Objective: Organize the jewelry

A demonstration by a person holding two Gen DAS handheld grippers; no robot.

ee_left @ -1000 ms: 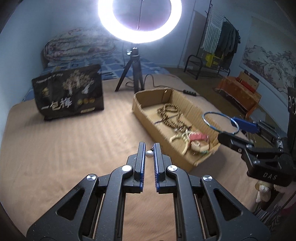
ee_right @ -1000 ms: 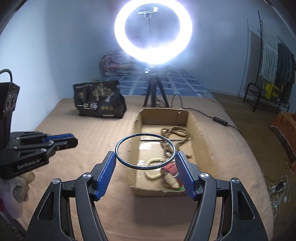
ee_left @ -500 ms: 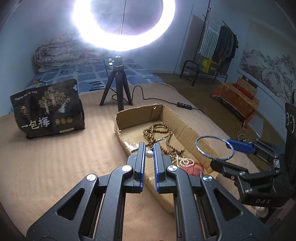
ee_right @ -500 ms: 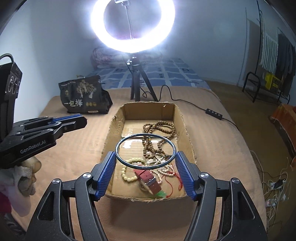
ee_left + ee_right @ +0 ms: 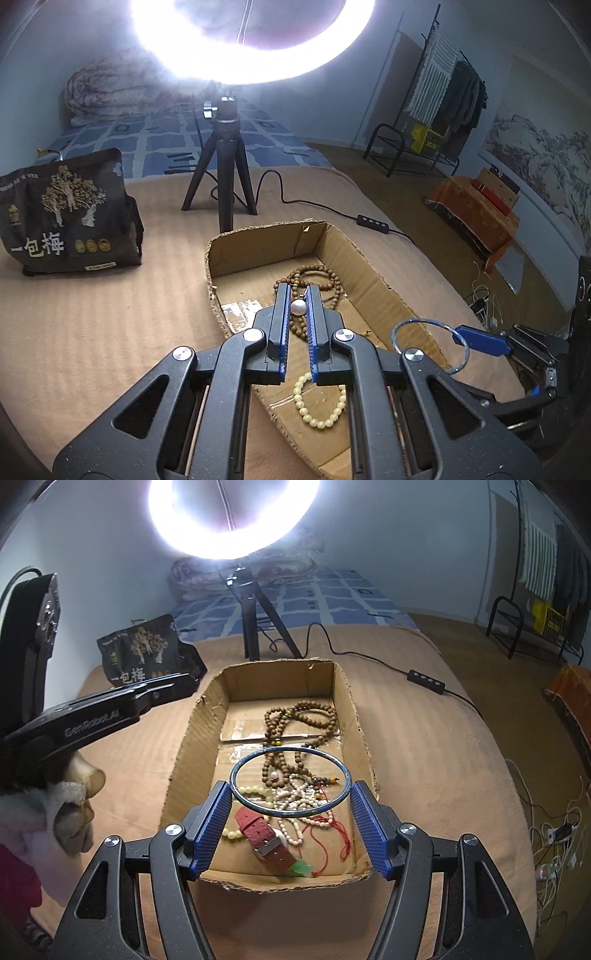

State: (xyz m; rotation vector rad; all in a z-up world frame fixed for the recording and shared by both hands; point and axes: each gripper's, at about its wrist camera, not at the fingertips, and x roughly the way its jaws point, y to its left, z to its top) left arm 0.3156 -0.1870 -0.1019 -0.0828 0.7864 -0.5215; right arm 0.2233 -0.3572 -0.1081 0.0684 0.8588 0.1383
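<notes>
Left wrist view: the left gripper (image 5: 298, 307) pinches a small pearl (image 5: 297, 307) above the cardboard box (image 5: 255, 248) of beaded jewelry on the bed (image 5: 92, 314). The right gripper (image 5: 290, 794) clamps a thin bangle (image 5: 290, 781) between wide-set fingers over the same box; whether the pearl trails a chain is unclear.

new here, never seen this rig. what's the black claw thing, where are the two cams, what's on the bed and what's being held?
No robot: a person holds two hand-held grippers, each with a fisheye camera looking along its fingers. In the left wrist view, the left gripper pinches a pearl. In the right wrist view, the right gripper grips a blue bangle by its sides. Both hover over a cardboard box on the brown blanket, holding wooden beads, a cream bracelet and a red watch strap.
</notes>
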